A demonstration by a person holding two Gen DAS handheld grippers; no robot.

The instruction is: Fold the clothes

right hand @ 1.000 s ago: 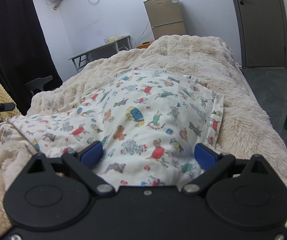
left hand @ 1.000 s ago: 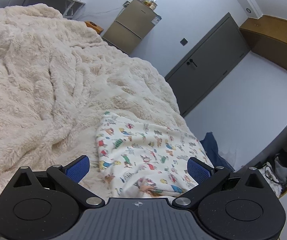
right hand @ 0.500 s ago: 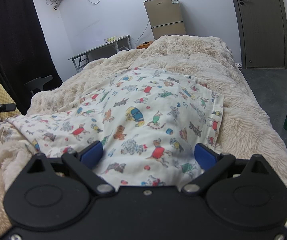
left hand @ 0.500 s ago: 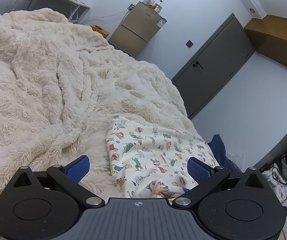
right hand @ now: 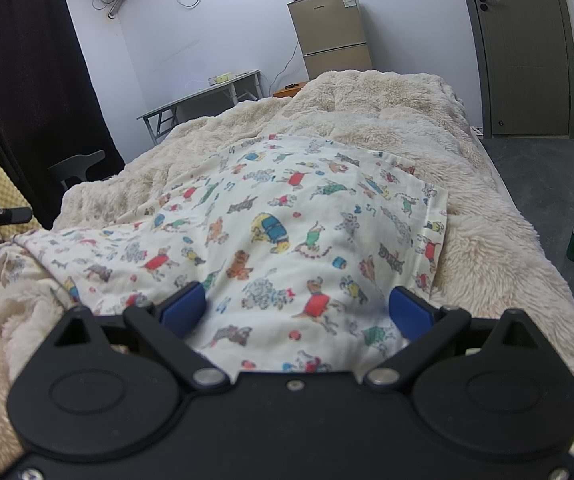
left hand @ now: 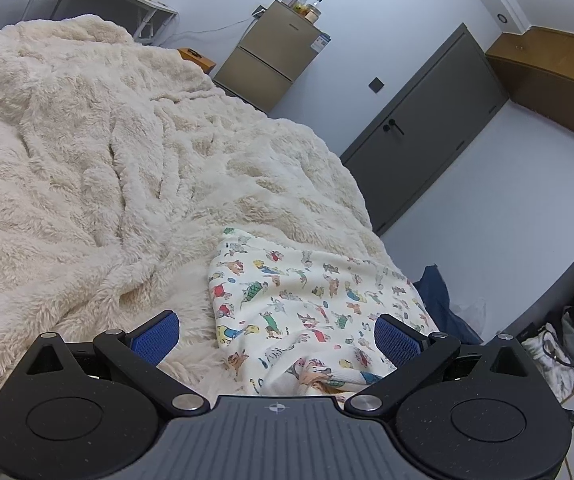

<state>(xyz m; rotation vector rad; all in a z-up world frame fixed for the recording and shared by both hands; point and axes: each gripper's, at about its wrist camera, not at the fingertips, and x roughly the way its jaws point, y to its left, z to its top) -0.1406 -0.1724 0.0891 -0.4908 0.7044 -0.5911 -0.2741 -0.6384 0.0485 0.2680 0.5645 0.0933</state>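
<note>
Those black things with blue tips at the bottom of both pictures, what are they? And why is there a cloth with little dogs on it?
Each black thing is a hand-held gripper, a tool with two jaws that a person squeezes to pinch things. A camera sits on each one and looks out along its blue pads, so you get one picture per tool. One picture comes from the left gripper, the other from the right gripper.

Both look at a bed covered by a fluffy cream blanket. On it lies a white cloth printed with colourful cartoon dogs, which is the clothing to be folded.

Nothing is held right now. Both pairs of jaws stand wide open, with the cloth lying between and under them. Behind the bed you can see a small tan fridge and a grey door.
</note>
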